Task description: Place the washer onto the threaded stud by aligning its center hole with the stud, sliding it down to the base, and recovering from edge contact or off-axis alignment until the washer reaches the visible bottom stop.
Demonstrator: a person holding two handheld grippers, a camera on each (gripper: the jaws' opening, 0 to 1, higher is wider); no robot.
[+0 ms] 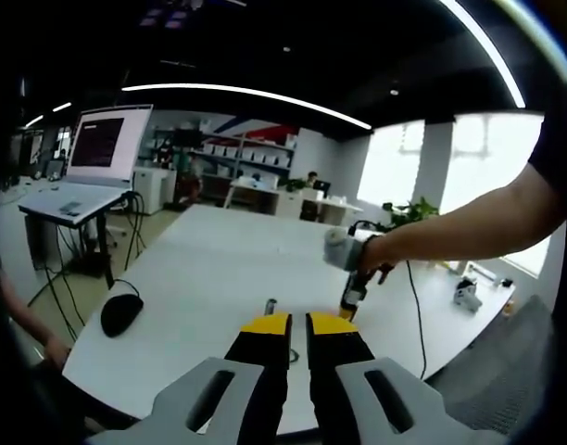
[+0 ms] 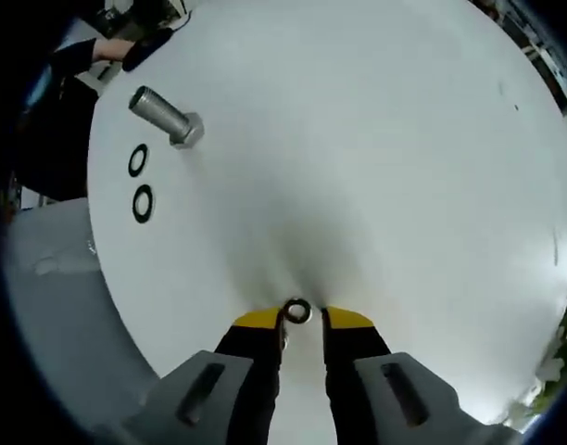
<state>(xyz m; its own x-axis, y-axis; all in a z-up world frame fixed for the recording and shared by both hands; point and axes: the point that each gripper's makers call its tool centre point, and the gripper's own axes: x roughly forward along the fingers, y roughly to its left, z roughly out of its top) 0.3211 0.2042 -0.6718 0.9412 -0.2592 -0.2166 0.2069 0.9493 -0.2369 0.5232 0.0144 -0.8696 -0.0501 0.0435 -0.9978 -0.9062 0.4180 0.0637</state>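
Between the right tongs (image 2: 302, 317), a washer (image 2: 296, 311) is pinched above the white table (image 2: 376, 167). Left tongs (image 1: 298, 326) are pressed nearly together, empty. Well apart stands the stud (image 2: 165, 116).

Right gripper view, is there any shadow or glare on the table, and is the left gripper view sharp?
Right gripper view: the white table is evenly lit, with a soft grey shadow ahead of the right gripper around the washer; no hard glare. Left gripper view: the windows are blown out, the ceiling dark, the stud small and soft, and straight edges bow from fisheye distortion.
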